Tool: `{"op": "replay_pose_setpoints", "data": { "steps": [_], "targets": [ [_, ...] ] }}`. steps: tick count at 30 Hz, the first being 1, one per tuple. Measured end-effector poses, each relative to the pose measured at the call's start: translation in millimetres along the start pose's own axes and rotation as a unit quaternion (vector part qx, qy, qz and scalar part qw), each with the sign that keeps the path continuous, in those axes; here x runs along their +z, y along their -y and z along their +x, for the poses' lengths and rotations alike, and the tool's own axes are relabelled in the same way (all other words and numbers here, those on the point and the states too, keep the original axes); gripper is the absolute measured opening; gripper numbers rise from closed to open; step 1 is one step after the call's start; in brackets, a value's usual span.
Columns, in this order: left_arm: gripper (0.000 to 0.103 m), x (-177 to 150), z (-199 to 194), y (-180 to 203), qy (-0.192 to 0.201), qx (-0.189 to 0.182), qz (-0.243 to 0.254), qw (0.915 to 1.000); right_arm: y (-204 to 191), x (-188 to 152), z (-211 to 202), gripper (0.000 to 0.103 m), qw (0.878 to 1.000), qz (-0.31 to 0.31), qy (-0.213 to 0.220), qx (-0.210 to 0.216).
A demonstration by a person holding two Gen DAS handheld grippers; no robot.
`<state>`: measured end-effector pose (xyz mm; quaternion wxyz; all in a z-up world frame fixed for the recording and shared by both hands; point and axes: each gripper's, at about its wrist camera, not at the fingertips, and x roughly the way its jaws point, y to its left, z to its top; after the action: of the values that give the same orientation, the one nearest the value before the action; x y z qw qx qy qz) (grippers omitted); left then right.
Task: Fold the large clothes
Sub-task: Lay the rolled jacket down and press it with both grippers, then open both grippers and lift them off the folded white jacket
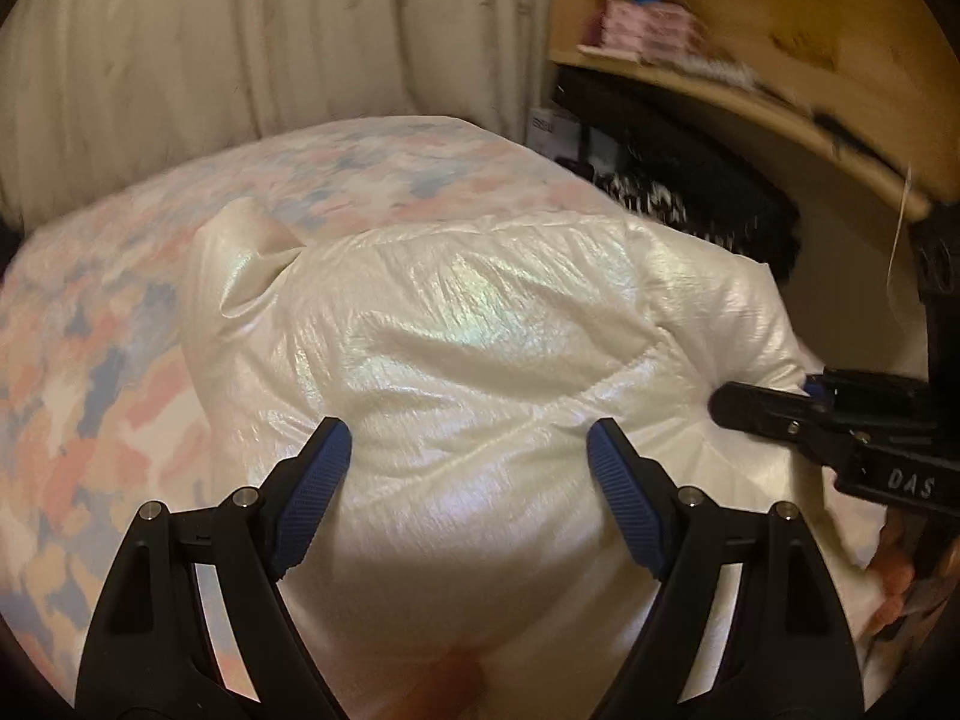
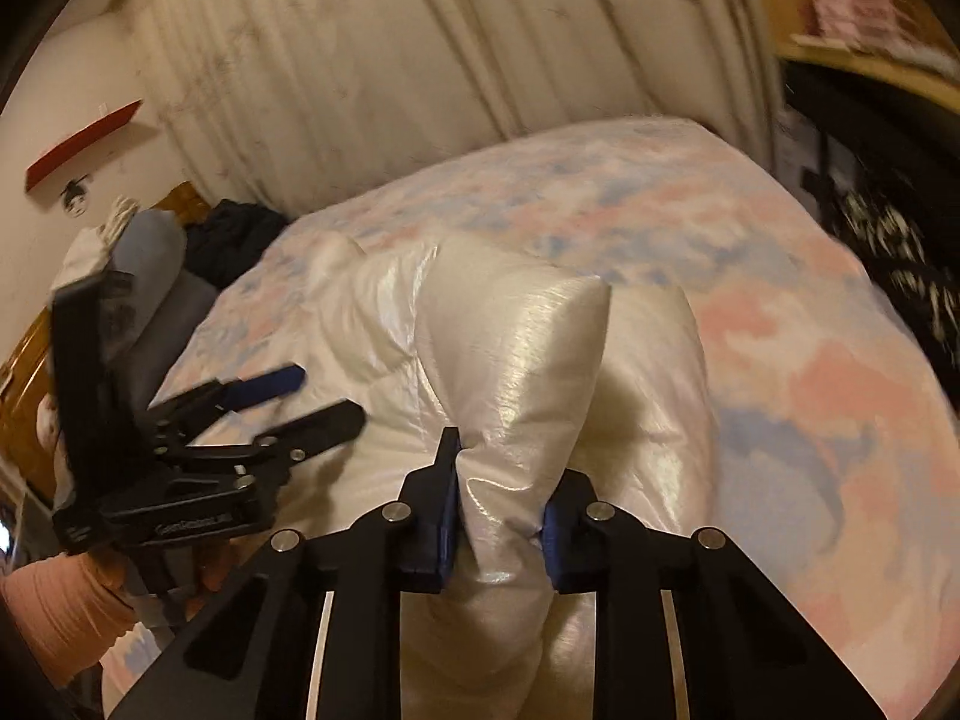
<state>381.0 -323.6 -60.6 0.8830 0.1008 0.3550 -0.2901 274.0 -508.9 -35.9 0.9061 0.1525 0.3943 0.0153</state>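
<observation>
A puffy white jacket with a pearly sheen (image 1: pixel 456 324) lies in a heap on a bed with a pink and blue patterned cover (image 1: pixel 90 396). My left gripper (image 1: pixel 468 474) hovers open just above the jacket's near bulge, with nothing pinched between its blue pads. In the right wrist view my right gripper (image 2: pixel 501 519) is shut on a raised fold of the jacket (image 2: pixel 516 360), both pads pressing into the fabric. The left gripper (image 2: pixel 327 396) shows there at the left, jaws apart over the jacket's edge. The right gripper (image 1: pixel 768 399) enters the left wrist view from the right, at the jacket's side.
A cream curtain (image 1: pixel 240 48) hangs behind the bed. A wooden shelf (image 1: pixel 750 90) with a pink box (image 1: pixel 648 27) stands at the right, dark items (image 1: pixel 690 192) beneath it. A grey pillow (image 2: pixel 150 276) and dark clothing (image 2: pixel 240 234) lie at the bed's far left.
</observation>
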Motion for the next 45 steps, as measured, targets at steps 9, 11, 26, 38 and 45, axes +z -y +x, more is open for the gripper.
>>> {"op": "replay_pose_setpoints", "data": {
  "steps": [9,11,26,38,45],
  "targets": [
    [0.100,-12,34,31,-0.012,0.033,0.042,0.9985,64,-36,44,0.031,0.994,0.095,0.004,0.058],
    [0.102,-16,41,29,-0.009,0.036,0.040,0.9985,67,-41,54,0.032,0.994,0.098,0.005,0.056],
    [0.102,-38,70,12,-0.005,0.025,0.013,0.9996,65,-55,80,0.033,0.996,0.085,0.006,0.039],
    [0.103,-38,75,23,-0.011,0.049,0.027,0.9984,52,-57,78,0.033,0.996,0.090,-0.012,0.026],
    [0.103,-30,60,25,-0.027,0.057,0.021,0.9978,33,-43,70,0.041,0.997,0.067,-0.045,-0.019]
  ]
}}
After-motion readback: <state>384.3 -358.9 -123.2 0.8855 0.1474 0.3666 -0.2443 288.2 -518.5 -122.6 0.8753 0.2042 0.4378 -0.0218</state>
